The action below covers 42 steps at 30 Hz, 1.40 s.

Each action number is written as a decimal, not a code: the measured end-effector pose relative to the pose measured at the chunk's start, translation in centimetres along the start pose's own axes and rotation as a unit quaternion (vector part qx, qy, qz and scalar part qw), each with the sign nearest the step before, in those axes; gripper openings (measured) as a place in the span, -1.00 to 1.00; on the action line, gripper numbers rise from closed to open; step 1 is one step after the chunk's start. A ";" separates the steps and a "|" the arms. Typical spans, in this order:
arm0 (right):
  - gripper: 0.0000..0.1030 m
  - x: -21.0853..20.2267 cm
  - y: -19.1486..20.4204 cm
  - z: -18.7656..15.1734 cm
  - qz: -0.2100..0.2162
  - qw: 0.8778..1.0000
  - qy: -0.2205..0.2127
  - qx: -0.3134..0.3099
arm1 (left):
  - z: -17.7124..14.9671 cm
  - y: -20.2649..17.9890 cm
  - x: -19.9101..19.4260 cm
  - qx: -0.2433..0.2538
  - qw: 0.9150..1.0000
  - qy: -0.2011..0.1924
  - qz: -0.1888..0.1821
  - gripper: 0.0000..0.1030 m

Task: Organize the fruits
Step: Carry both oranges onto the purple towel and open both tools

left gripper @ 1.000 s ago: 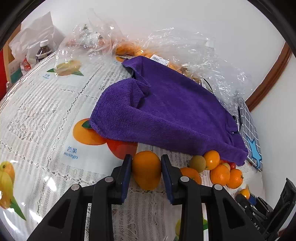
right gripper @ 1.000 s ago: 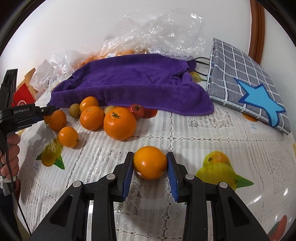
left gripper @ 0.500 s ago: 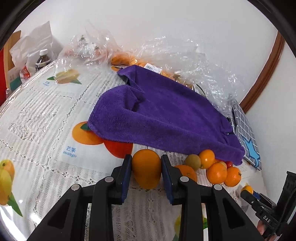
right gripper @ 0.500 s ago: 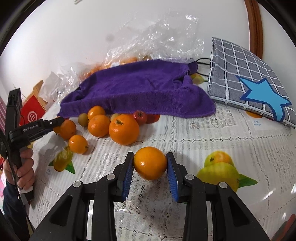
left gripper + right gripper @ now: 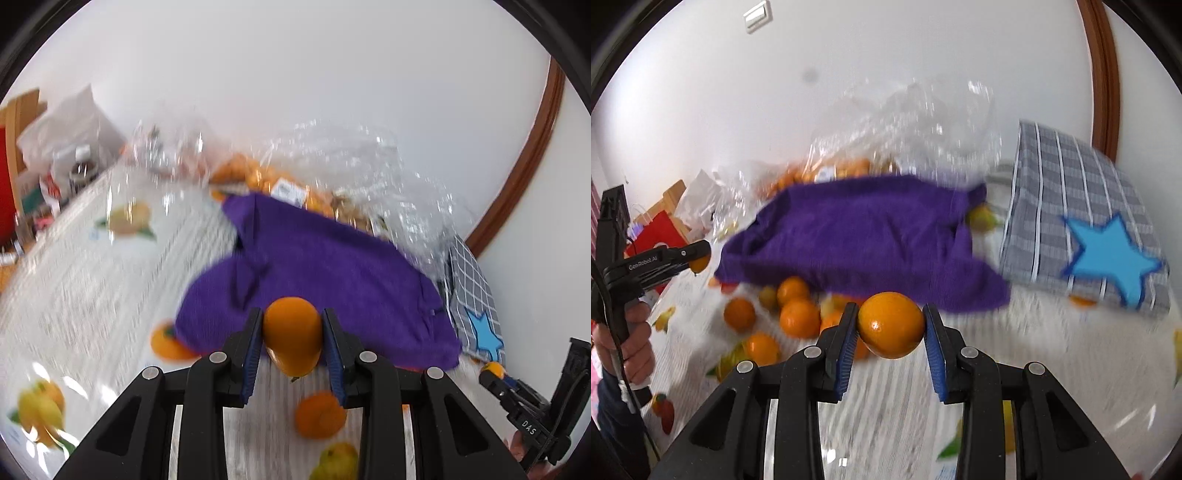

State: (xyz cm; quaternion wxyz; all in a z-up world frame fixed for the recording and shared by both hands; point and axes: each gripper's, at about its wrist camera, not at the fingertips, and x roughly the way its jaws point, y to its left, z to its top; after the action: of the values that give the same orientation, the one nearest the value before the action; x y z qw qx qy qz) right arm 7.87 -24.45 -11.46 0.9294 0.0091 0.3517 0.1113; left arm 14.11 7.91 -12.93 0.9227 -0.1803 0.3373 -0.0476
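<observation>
Oranges (image 5: 293, 334) (image 5: 891, 325) – both hand-held grippers (image 5: 291, 347) (image 5: 891, 338) clamped

Open table (image 5: 894, 413) lies directly below and in front of the right tool (image 5: 891, 326), bare apart from the printed cloth. To its left a cluster of loose oranges (image 5: 798, 314) blocks low passage. The purple towel (image 5: 864, 236) spans the middle ground; crumpled clear plastic bags (image 5: 916, 122) rise behind it against the wall. A checked grey bag (image 5: 1082, 206) occupies the right side. One orange (image 5: 320, 414) sits beneath the left tool (image 5: 293, 341).
</observation>
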 end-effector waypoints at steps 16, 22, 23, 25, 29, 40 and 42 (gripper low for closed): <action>-0.32 5.5 -0.9 11.8 -0.006 0.999 -0.053 -0.005 | 9.7 -5.9 7.2 0.056 0.998 -0.005 0.019 -0.41; -0.32 9.3 -1.6 11.4 -0.009 1.000 -0.028 -0.003 | 8.9 -4.4 11.1 0.047 0.998 0.033 0.020 -0.41; -0.32 9.8 -1.8 11.3 -0.009 1.000 -0.023 -0.001 | 8.7 -4.2 11.6 0.050 0.998 0.042 0.025 -0.41; -0.32 11.1 -2.4 10.7 -0.012 1.000 -0.009 0.006 | 8.3 -3.9 12.4 0.056 0.996 0.058 0.031 -0.41; -0.32 12.7 -3.0 10.1 -0.015 1.000 0.013 0.016 | 7.8 -3.1 13.6 0.045 0.996 0.077 0.027 -0.41; -0.32 15.3 -2.4 8.9 -0.020 0.998 0.052 0.002 | 6.5 -2.5 16.3 0.045 0.991 0.116 0.042 -0.41; -0.32 15.5 -2.5 8.8 -0.019 0.998 0.052 0.004 | 6.4 -2.5 16.4 0.044 0.991 0.119 0.042 -0.41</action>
State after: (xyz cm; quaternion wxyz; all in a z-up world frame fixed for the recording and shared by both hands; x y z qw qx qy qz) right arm 25.37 -23.03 -15.16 0.9117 0.0006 0.4005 0.0922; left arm 30.89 4.08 -17.49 0.8842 -0.1179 0.4497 -0.0446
